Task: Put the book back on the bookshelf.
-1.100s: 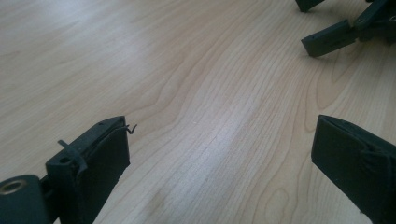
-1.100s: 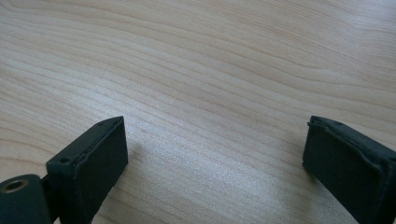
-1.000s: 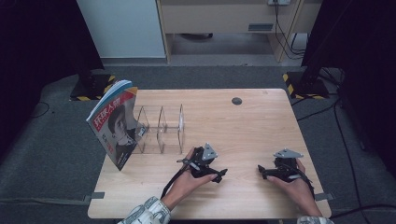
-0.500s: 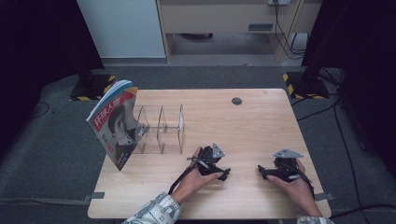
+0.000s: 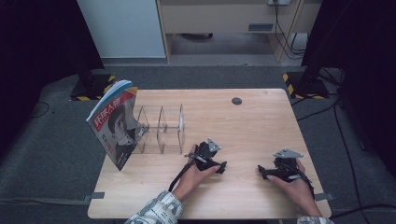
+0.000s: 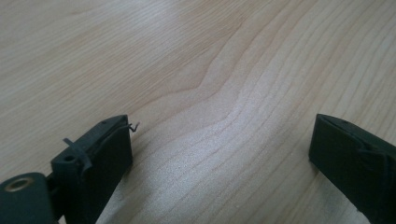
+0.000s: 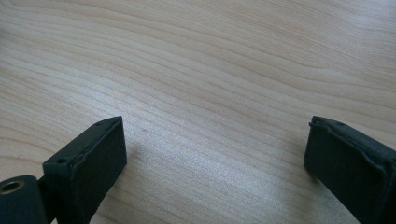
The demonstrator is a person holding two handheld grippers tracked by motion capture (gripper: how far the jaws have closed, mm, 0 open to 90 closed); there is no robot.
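Both claws rest low on the worktop [image 5: 261,116], jaws spread wide w/ nothing between. Left claw [image 5: 222,167] sits center-bottom of high view, just right of the clear rack [image 5: 161,129]; right claw [image 5: 261,171] lower right. Magazine [image 5: 114,122] leans at rack's left end.

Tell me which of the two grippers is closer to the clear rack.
The left gripper. It lies just right of the clear rack at the near end, while the right gripper rests farther off toward the table's right edge. Both have their fingers spread apart over bare wood.
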